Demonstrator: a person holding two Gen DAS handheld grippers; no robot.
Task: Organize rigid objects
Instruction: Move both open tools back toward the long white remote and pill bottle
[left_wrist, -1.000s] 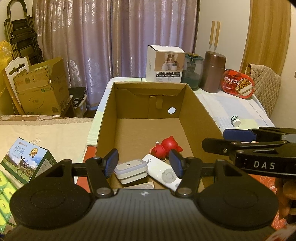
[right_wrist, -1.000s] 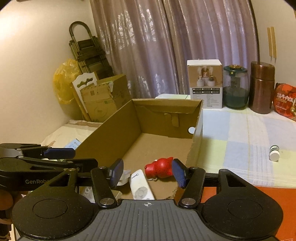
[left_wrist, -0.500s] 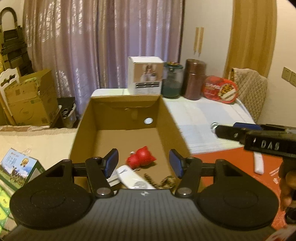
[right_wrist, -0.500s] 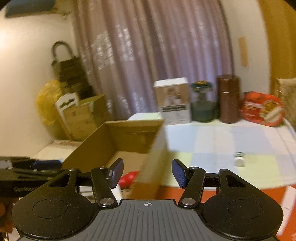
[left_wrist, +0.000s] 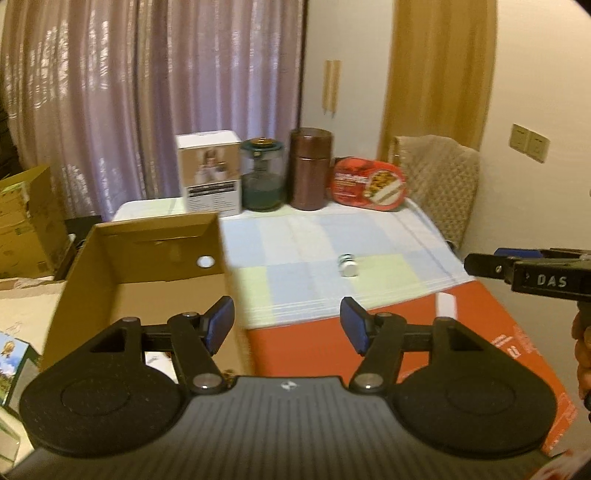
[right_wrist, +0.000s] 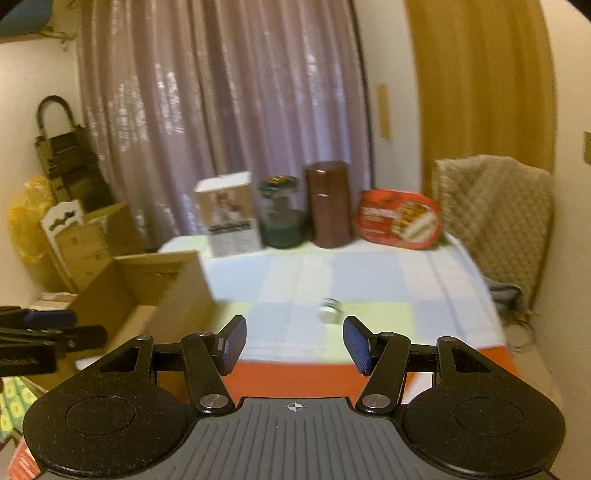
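Plain brown corrugated cardboard box (left_wrist: 147, 266), left. Pale tablecloth (left_wrist: 314, 236) checked in light blue, white and yellow-green squares. Solid red-orange mat (left_wrist: 480, 332) on near side. Small white cylindrical bottle (left_wrist: 347, 265), silvery cap. Far edge: white printed carton (left_wrist: 210, 173), teal-tinted glass jar (left_wrist: 263, 179), dark brown cylindrical canister (left_wrist: 311, 168), red oval snack tin (left_wrist: 369, 182). Mauve sheer curtain (left_wrist: 147, 92) with vertical sheen. Blue finger pads (left_wrist: 221, 325).

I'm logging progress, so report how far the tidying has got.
Done: cannot confirm; the cardboard box shows mostly bare floor, its near end hidden behind the left gripper.
In hand: nothing; the left gripper and the right gripper both have jaws open and empty.
Left: the small white-capped bottle on the checked cloth and a white stick-like item on the red surface.
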